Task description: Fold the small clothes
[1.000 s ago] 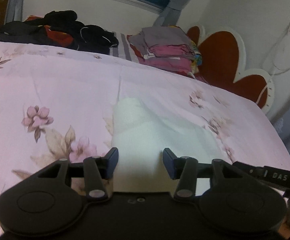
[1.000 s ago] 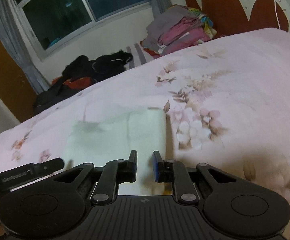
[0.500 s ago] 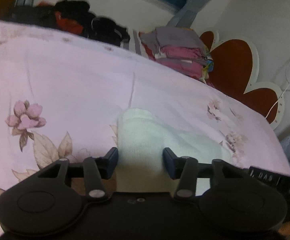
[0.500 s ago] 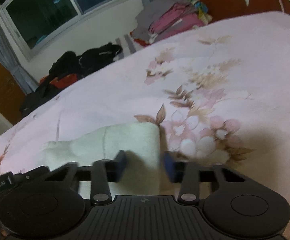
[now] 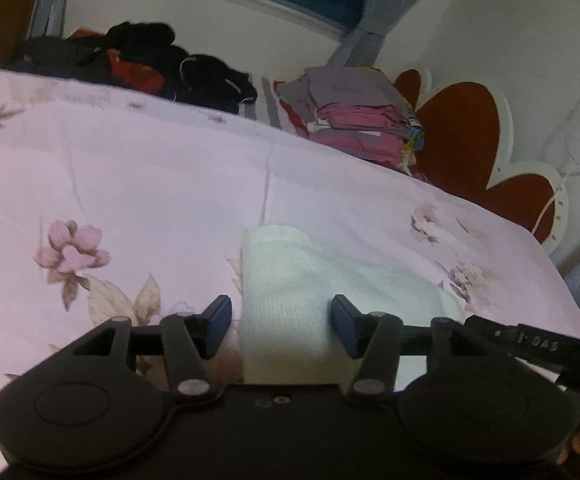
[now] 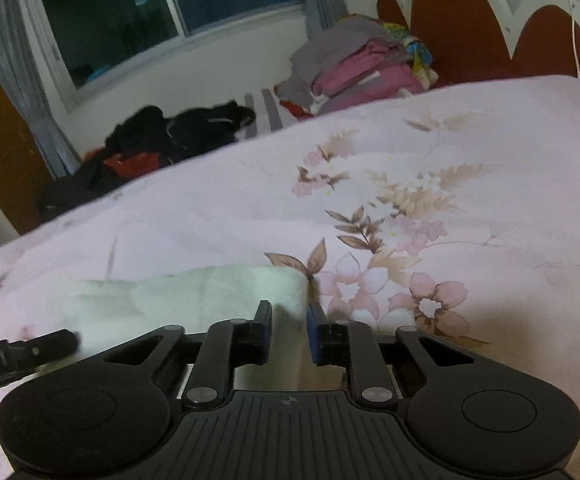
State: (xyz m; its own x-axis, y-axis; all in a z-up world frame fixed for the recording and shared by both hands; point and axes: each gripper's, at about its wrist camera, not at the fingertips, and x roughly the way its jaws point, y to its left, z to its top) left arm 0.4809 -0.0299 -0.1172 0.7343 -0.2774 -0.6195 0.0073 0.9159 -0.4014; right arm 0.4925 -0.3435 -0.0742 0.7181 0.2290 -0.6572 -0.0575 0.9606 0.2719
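Spanning pale sock (image 5: pixel 286 280) on floral bedsheet (image 5: pixel 130 184), left gripper (image 5: pixel 281 328) wide; right gripper (image 6: pixel 288 330) narrowly parted, holding nothing

the sock (image 5: pixel 286 280) is white, ribbed knit, lying flat on my bed with the pink flowers. from my left side one end runs straight toward me, the rest bends off to the right, so it makes an l. from my right side the sock (image 6: pixel 218 292) stretches out leftward, its right edge straight and squared off, the fabric soft and a little rumpled.
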